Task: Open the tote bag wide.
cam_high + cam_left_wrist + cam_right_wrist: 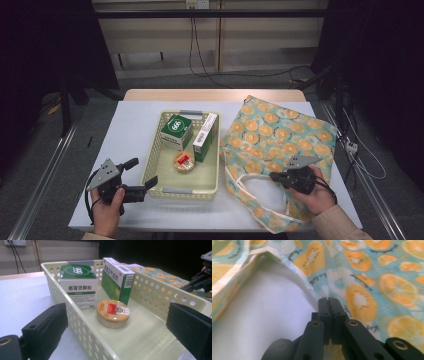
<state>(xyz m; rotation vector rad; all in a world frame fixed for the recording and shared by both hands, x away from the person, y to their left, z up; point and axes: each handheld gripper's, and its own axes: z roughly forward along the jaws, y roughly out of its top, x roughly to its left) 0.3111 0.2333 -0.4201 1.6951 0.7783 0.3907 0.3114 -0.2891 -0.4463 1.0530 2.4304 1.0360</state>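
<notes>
The right claw [278,176] is clamped, apparently on the fruit-print bag [280,135] rim; thin fabric could slip free. The left claw [144,172], spread wide, straddles the basket [150,165] wall and could snag it.

A pale-yellow perforated plastic basket [151,160] at frame centre holds a green-and-white box [176,131], an upright green-and-white carton [204,136] and a round gold tin [184,161]. Right lies an orange-slice-patterned teal fabric bag [272,135], mouth open.
</notes>
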